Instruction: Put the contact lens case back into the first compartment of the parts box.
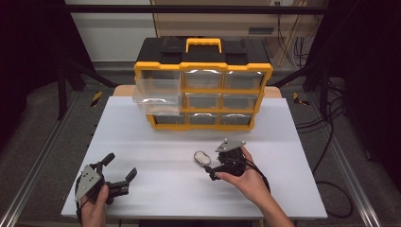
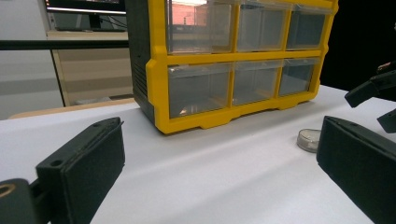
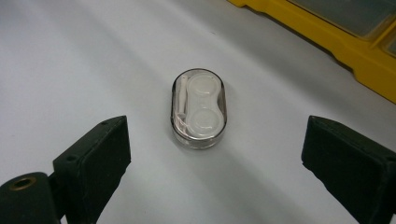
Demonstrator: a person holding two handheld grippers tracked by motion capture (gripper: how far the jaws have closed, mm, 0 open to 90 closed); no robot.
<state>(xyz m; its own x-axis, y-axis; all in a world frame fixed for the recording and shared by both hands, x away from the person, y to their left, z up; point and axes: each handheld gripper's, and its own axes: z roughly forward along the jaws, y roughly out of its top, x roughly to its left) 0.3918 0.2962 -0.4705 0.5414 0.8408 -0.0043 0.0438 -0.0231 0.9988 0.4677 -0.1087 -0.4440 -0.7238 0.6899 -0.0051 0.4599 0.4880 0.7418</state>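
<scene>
Lying between open right tongs [image 3: 215, 154], clear lens case [image 3: 198, 108], white insert inside

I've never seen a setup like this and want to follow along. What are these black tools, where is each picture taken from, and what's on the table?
A person holds a hand-operated two-jaw tool in each hand: the left gripper and the right gripper. Both are open and hold nothing.

One picture looks down from above the white table. The other two come from cameras riding on each gripper, looking along its black jaws.

On the table stands a yellow-and-black plastic drawer cabinet, its top-left clear drawer pulled out. In front of it lies a small oval clear plastic case with white parts inside. The right gripper points at it, jaws wide apart, not touching.
</scene>
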